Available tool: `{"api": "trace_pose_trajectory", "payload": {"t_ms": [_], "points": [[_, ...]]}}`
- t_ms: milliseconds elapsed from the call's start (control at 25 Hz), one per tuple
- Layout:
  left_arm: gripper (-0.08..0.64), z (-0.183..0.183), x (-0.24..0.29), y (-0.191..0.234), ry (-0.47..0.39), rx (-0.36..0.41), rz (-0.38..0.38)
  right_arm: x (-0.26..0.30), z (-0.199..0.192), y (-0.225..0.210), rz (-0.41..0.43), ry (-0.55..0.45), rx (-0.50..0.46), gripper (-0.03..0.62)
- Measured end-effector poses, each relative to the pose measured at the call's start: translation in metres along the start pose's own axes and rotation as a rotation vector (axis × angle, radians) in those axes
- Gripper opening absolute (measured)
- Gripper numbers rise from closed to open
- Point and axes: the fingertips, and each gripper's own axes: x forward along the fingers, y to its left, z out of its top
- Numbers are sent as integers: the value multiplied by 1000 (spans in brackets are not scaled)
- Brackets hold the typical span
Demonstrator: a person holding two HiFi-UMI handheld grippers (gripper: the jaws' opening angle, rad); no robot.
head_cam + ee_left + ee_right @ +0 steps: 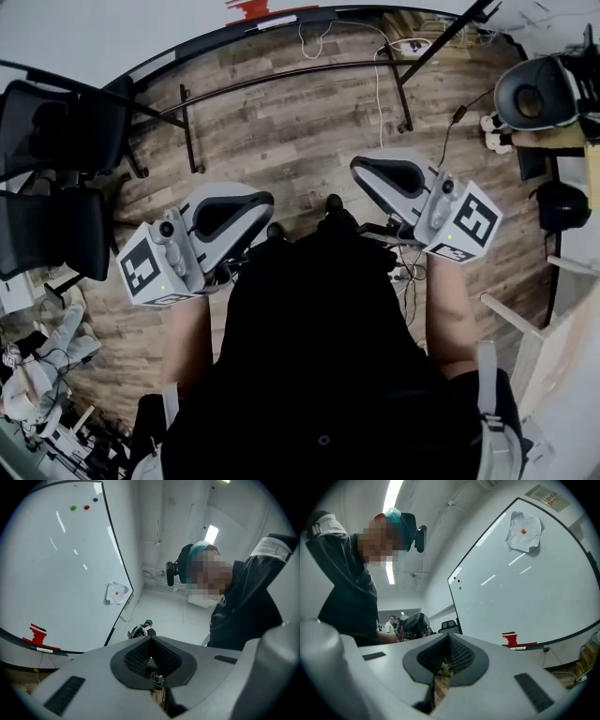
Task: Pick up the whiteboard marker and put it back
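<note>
Your left gripper [253,211] [151,656] is closed, its jaws pressed together with nothing between them. Your right gripper [370,173] [447,656] is closed the same way and is also empty. You hold both close in front of your body, left and right of your middle, above the wooden floor [281,122]. On the far side stands the whiteboard [61,564] [525,588], with its black tray [187,49] along the lower edge. A red thing [251,11] [37,634] [513,639] sits at that tray, well away from both grippers. Whether it is the marker cannot be told. A crumpled paper [116,593] [525,530] hangs on the board under an orange dot. Small magnets [86,507] sit at the board's other end. Black chairs [56,127] stand at the left.
</note>
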Motion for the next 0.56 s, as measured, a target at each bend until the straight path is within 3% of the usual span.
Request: {"api": "trace_pose_trajectory", "payload": {"t_ms": [280, 560], "points": [[12, 7, -88, -18, 7, -50, -31, 56, -21, 42, -108, 9, -14, 18], [12, -5, -145, -17, 46, -96, -62, 97, -71, 76, -134, 13, 74, 18]]}}
